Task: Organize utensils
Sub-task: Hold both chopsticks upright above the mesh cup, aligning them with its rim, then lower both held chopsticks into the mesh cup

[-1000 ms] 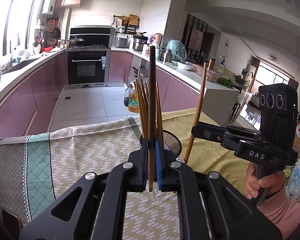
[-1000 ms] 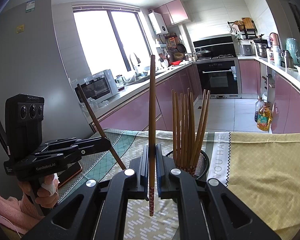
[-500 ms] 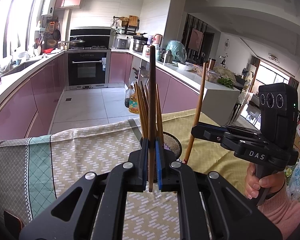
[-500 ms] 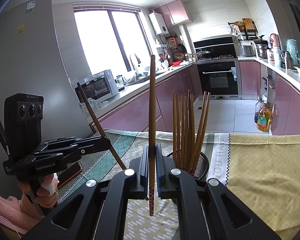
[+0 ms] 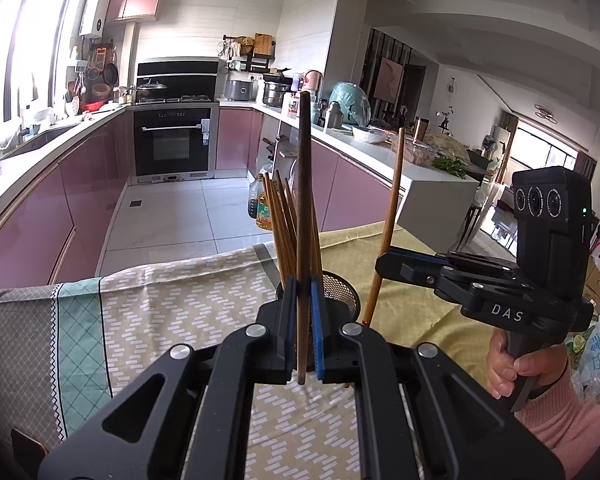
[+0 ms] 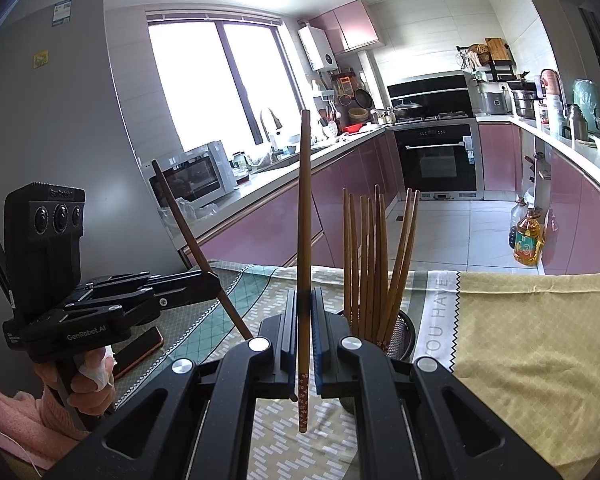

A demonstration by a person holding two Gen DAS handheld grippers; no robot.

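Observation:
My left gripper is shut on a dark brown chopstick that stands upright between its blue pads. My right gripper is shut on a lighter wooden chopstick, also upright, its patterned tip hanging below the jaws. A black mesh holder with several chopsticks stands on the table just beyond both grippers. In the left wrist view the right gripper appears to the right with its chopstick. In the right wrist view the left gripper shows at the left, its chopstick tilted.
A patterned tablecloth covers the table, yellow on the right. A phone lies at the table's left edge. A hand and pink sleeve hold the right gripper. Behind are pink kitchen cabinets, an oven and an oil bottle on the floor.

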